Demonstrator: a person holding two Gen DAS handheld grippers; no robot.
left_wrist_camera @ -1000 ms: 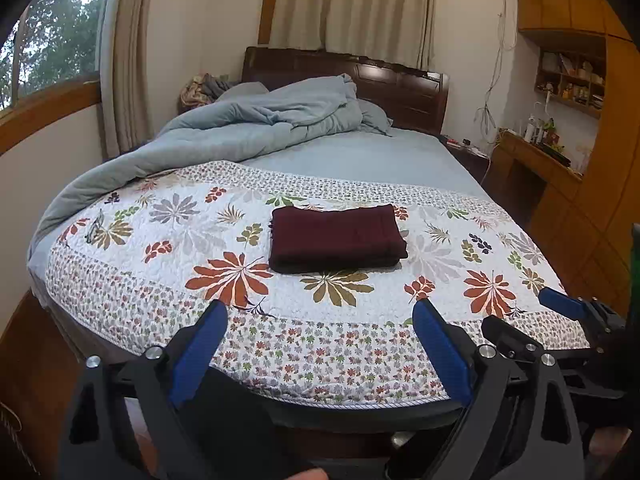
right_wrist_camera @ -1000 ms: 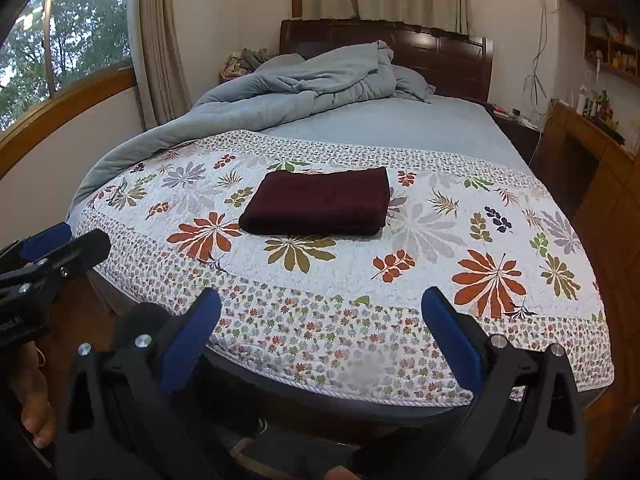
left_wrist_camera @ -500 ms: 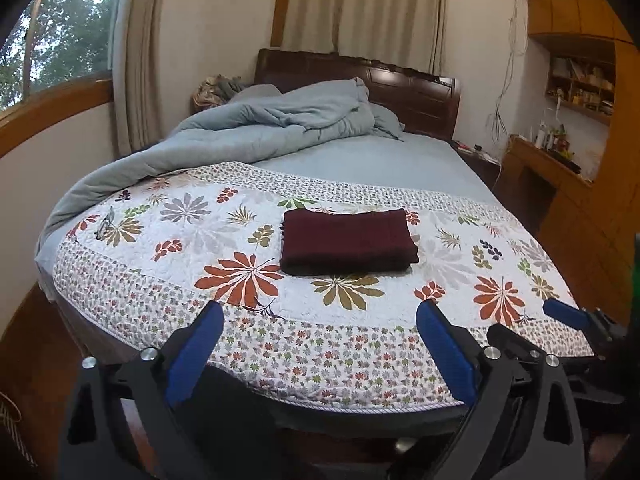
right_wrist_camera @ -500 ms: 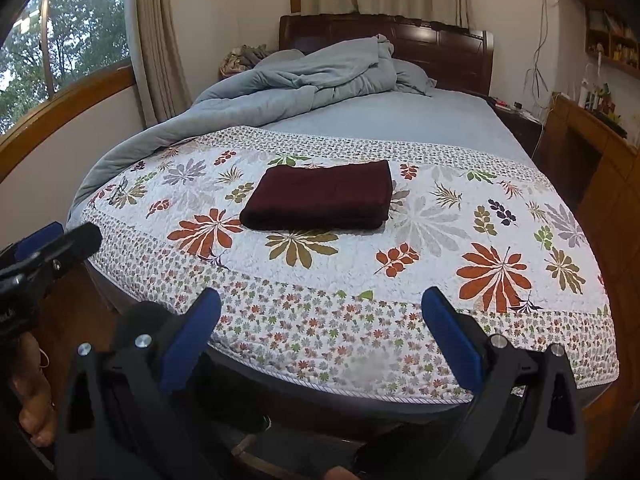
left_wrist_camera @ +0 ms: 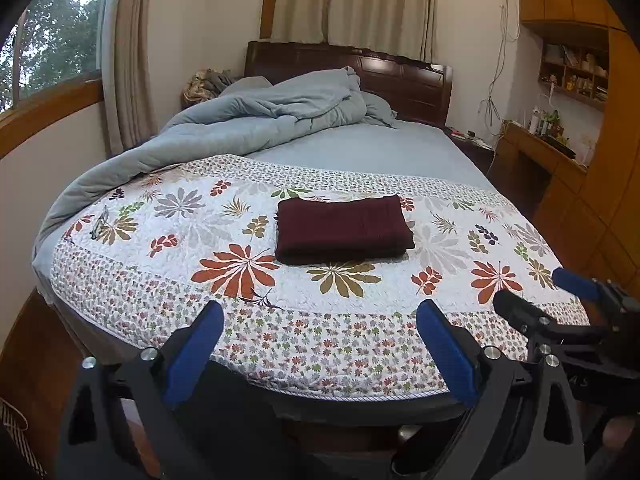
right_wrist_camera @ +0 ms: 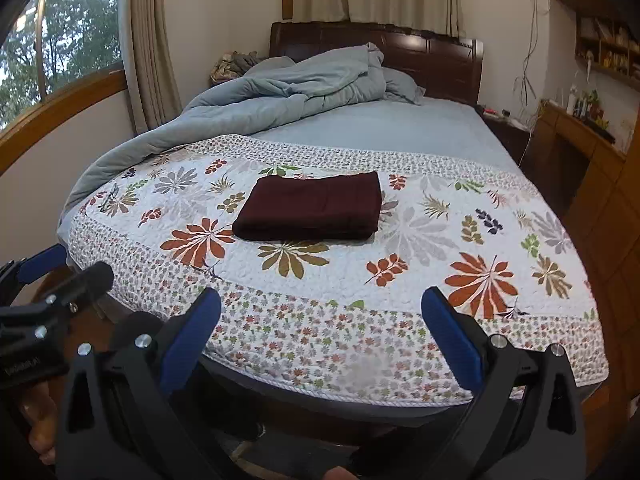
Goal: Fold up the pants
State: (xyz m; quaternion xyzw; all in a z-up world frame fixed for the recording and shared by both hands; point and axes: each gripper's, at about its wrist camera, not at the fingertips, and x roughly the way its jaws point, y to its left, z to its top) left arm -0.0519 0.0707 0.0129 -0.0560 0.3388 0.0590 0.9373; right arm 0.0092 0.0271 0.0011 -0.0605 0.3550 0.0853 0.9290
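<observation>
Dark maroon pants (left_wrist_camera: 342, 229) lie folded into a neat rectangle on the floral quilt (left_wrist_camera: 240, 312), near the middle of the bed's near half; they also show in the right wrist view (right_wrist_camera: 310, 206). My left gripper (left_wrist_camera: 320, 318) is open and empty, held back off the foot of the bed. My right gripper (right_wrist_camera: 322, 306) is open and empty too, beside the left one. Each gripper shows at the edge of the other's view: the right one (left_wrist_camera: 560, 300) and the left one (right_wrist_camera: 64, 272).
A rumpled grey-blue duvet (left_wrist_camera: 256, 120) is heaped at the far left by the dark headboard (left_wrist_camera: 400, 76). A wooden desk and shelves (left_wrist_camera: 560, 148) stand along the right wall. A window (left_wrist_camera: 48, 48) and curtains are on the left. The quilt's edge hangs at the bed's foot.
Both grippers have drawn back and risen a little from the bed, so the bed looks smaller and farther. The folded pants have not moved.
</observation>
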